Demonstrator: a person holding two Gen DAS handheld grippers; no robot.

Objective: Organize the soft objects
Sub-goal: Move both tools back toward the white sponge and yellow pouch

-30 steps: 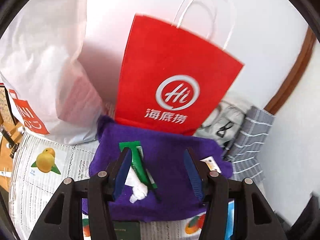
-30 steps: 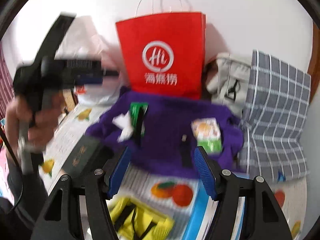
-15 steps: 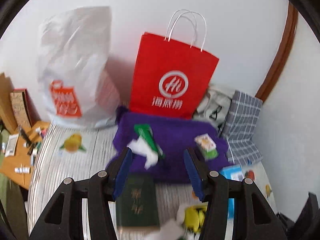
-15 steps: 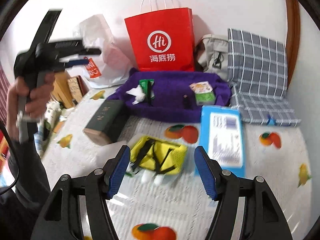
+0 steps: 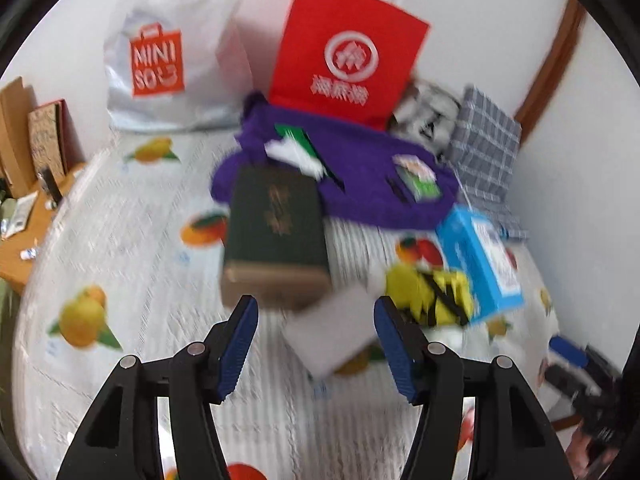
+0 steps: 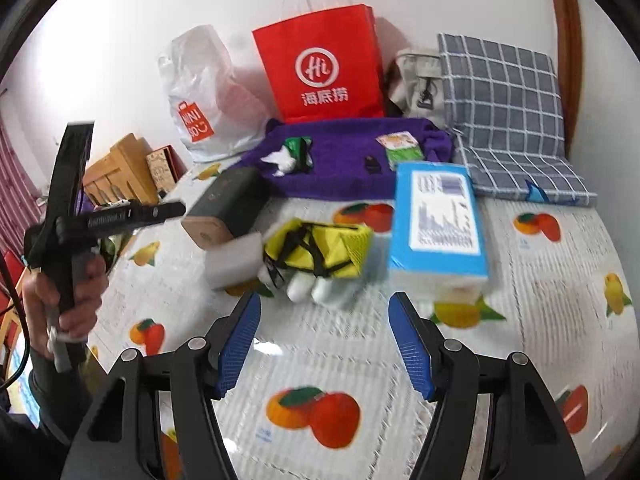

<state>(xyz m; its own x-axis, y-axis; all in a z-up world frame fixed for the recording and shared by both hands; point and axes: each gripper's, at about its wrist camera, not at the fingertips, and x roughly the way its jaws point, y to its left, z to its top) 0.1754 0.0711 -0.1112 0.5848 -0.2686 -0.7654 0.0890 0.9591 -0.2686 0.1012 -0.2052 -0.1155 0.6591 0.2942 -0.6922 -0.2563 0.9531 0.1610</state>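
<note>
Fruit-printed bedding [image 6: 540,280] is covering a bed against a white wall, where two hand-held grippers are hovering above a scatter of items. Both the left gripper [image 5: 316,342] and the right gripper [image 6: 325,338] are showing their blue-padded jaws spread wide, gripping nothing. Just beyond the right gripper, a yellow pouch [image 6: 318,250] with black straps is lying between a white sponge block [image 6: 234,260] on its left and a blue box [image 6: 438,224] on its right. A dark green book [image 5: 276,236] is resting to the far left of the pouch, partly overlapping a purple towel [image 6: 348,160] that is carrying small packets. Farther back, a red paper bag [image 6: 320,64] and a white plastic bag [image 6: 200,92] are standing against the wall, with a checked pillow [image 6: 504,104] at far right.
</note>
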